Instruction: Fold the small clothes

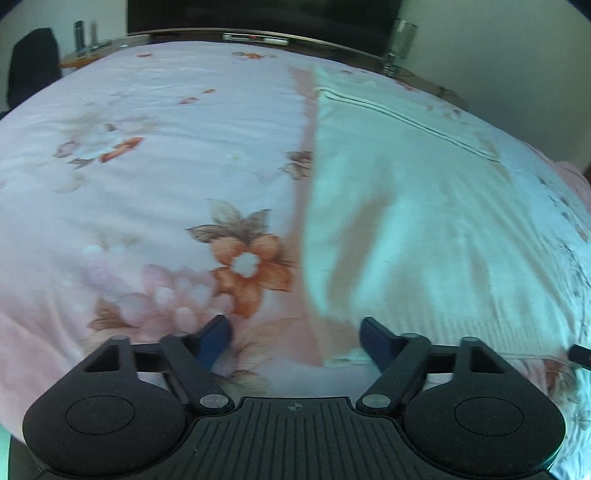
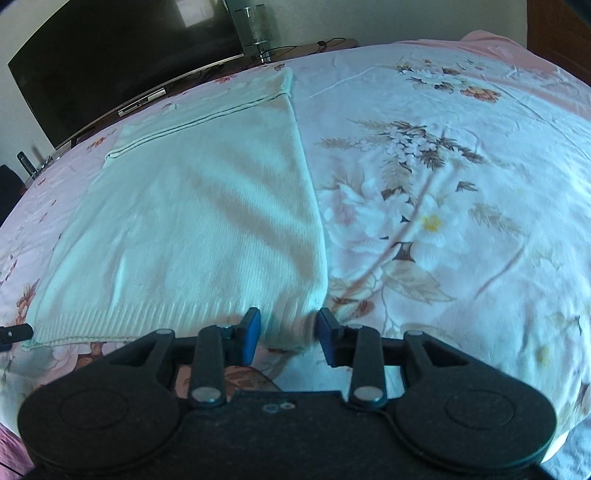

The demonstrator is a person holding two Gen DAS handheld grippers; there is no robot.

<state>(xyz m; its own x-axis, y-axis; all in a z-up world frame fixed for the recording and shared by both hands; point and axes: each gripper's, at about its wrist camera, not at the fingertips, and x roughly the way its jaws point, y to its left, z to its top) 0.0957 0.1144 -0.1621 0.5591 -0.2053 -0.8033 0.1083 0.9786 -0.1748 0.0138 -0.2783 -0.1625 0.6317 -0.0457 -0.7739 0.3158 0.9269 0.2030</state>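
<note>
A white knitted garment (image 1: pixel 406 206) lies flat on the floral bedspread (image 1: pixel 147 184), folded into a long strip with its ribbed hem nearest me. My left gripper (image 1: pixel 295 332) hovers over the hem's left corner. Its jaws stand wide apart, and the corner lies just inside the right finger (image 1: pixel 376 339). In the right wrist view the garment (image 2: pixel 192 221) fills the left half. My right gripper (image 2: pixel 289 319) sits at the hem's right corner. Its blue pads (image 2: pixel 251 332) are partly apart, with the corner of fabric between them and unpinched.
A dark TV screen (image 2: pixel 110 66) and a glass vase (image 2: pixel 258 29) stand beyond the far edge of the bed. A side table with bottles (image 1: pixel 81 37) and a dark chair (image 1: pixel 33 62) are at the far left. The bedspread (image 2: pixel 443 184) stretches out on both sides of the garment.
</note>
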